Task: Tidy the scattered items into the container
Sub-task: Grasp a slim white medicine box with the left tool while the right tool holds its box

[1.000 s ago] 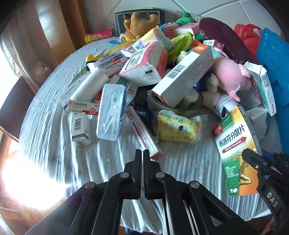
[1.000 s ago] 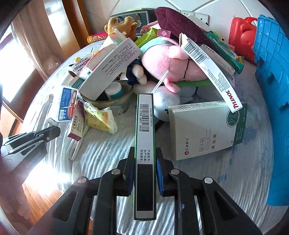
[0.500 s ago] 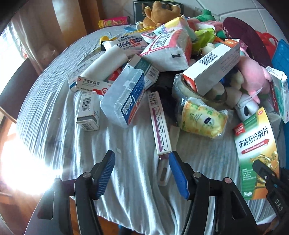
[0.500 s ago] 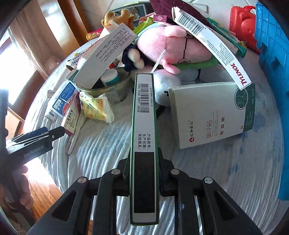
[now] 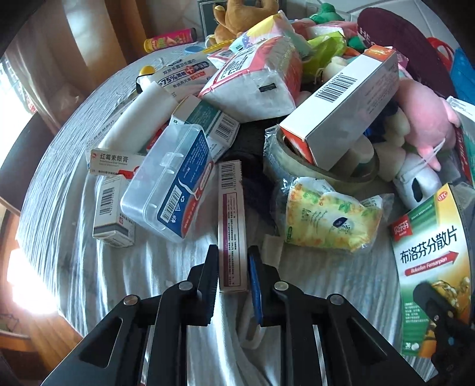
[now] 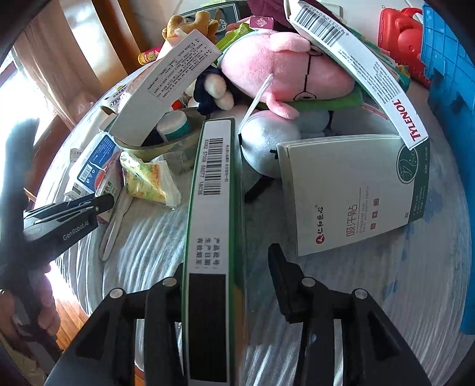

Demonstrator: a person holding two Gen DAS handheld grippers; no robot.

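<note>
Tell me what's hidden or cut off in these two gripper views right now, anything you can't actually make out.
- Left wrist view: whether the left gripper has closed on the narrow maroon box; its fingers flank it, but contact is unclear.
- Left wrist view: the bowl contents, covered by the orange-ended box.
- Right wrist view: the green box front face; only its edge shows, and the bottom runs off frame.
- Right wrist view: the right gripper left finger, behind that box.

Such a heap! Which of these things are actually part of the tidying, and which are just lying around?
Job: bowl; narrow box between fingers of the left gripper; green-edged box by the open right gripper; tissue pack.
Likely lying about: pink plush; brown plush; red plastic case.
</note>
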